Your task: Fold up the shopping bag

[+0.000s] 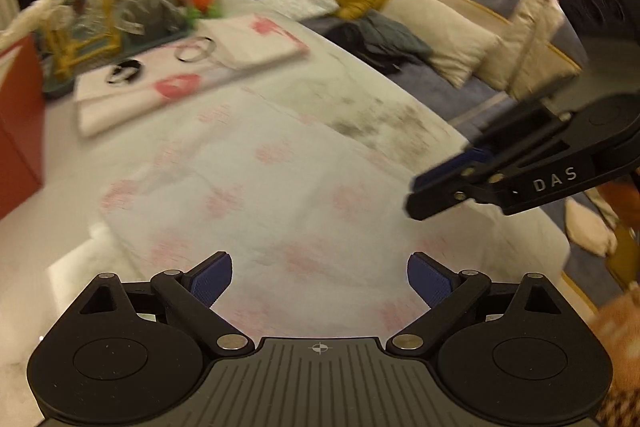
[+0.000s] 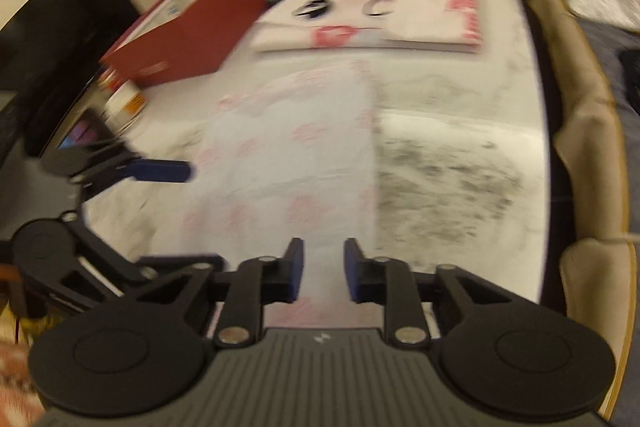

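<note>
A white shopping bag (image 1: 280,195) with pale pink prints lies flat on the marble table; it also shows in the right wrist view (image 2: 296,155). My left gripper (image 1: 319,279) is open wide and empty, hovering over the bag's near end. My right gripper (image 2: 323,275) has its jaws a small gap apart and holds nothing, above the bag's near edge. The right gripper also shows in the left wrist view (image 1: 444,187) over the bag's right side. The left gripper shows in the right wrist view (image 2: 160,171) at the bag's left edge.
A stack of folded white bags (image 1: 188,67) with pink and black prints lies at the far end (image 2: 372,23). A red box (image 2: 196,27) stands at the left. Clutter (image 1: 100,7) fills the far table. A sofa with cushions (image 1: 452,31) runs along the right edge.
</note>
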{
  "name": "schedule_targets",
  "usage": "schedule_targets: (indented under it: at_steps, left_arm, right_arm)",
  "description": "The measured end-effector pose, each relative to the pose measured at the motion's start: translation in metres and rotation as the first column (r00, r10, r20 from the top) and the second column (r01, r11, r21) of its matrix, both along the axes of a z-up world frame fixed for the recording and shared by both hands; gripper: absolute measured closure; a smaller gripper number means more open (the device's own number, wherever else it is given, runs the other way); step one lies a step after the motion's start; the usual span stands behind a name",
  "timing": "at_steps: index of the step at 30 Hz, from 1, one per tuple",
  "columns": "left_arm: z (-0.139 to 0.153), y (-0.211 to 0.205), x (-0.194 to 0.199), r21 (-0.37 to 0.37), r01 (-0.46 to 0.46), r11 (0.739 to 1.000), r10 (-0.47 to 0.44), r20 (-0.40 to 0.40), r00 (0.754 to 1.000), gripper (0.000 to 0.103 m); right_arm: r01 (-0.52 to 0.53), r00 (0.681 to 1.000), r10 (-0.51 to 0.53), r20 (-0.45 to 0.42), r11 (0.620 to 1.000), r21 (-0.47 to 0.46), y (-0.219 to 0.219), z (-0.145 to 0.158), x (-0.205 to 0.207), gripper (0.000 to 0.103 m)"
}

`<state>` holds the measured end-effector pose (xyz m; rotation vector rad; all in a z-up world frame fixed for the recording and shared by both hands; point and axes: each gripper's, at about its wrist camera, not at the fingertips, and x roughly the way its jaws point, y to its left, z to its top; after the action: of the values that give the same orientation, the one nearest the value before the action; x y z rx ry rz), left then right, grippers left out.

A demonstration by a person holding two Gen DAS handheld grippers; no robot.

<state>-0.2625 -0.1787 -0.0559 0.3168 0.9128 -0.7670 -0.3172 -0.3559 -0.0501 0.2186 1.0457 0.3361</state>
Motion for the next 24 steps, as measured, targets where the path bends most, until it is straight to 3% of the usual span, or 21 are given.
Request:
schedule_targets:
  at_steps: [4, 6, 9, 11, 14, 18, 21, 24]
  left_arm:
    - [-0.012, -0.001, 0.0, 0.062, 0.003, 0.998, -0.002, -0.021, 1.0, 0.008]
    - [-0.019, 0.005, 0.004, 0.106, -0.01, 0.994, 0.011, -0.018, 1.0, 0.008]
    - [-0.02, 0.019, 0.015, 0.103, -0.023, 0.994, 0.022, 0.01, 1.0, 0.006]
    - [-0.02, 0.025, 0.026, 0.113, -0.065, 0.992, 0.064, 0.015, 0.998, 0.006]
    - [-0.01, 0.033, 0.034, 0.098, -0.118, 0.988, 0.114, 0.04, 0.993, 0.006]
    - [0.015, 0.033, 0.018, -0.007, -0.065, 0.998, 0.066, 0.059, 0.996, 0.006]
    - [0.016, 0.017, -0.002, -0.031, 0.053, 0.998, -0.051, 0.076, 0.996, 0.006]
    - [0.003, -0.001, -0.008, 0.001, 0.113, 0.994, -0.113, 0.06, 0.992, 0.006]
  right_arm:
    - [-0.075, 0.995, 0.066, -0.069, 0.987, -0.14, 0.023, -0.011, 0.0, 0.09]
    - [-0.131, 0.988, 0.12, -0.099, 0.986, -0.106, 0.029, -0.011, -0.005, 0.09]
    - [-0.232, 0.959, 0.229, -0.168, 0.973, -0.001, 0.044, -0.014, -0.014, 0.09]
    - [-0.27, 0.945, 0.274, -0.177, 0.962, 0.048, 0.053, -0.016, -0.018, 0.09]
    - [-0.296, 0.937, 0.307, -0.165, 0.951, 0.091, 0.058, -0.015, -0.018, 0.082]
    - [-0.126, 0.984, 0.152, -0.092, 0.962, 0.242, 0.018, -0.002, -0.008, 0.052]
    - [0.09, 0.992, -0.054, -0.11, 0.93, 0.357, -0.028, -0.004, 0.008, 0.052]
    - [0.295, 0.955, -0.253, -0.158, 0.879, 0.374, -0.065, -0.013, 0.028, 0.051]
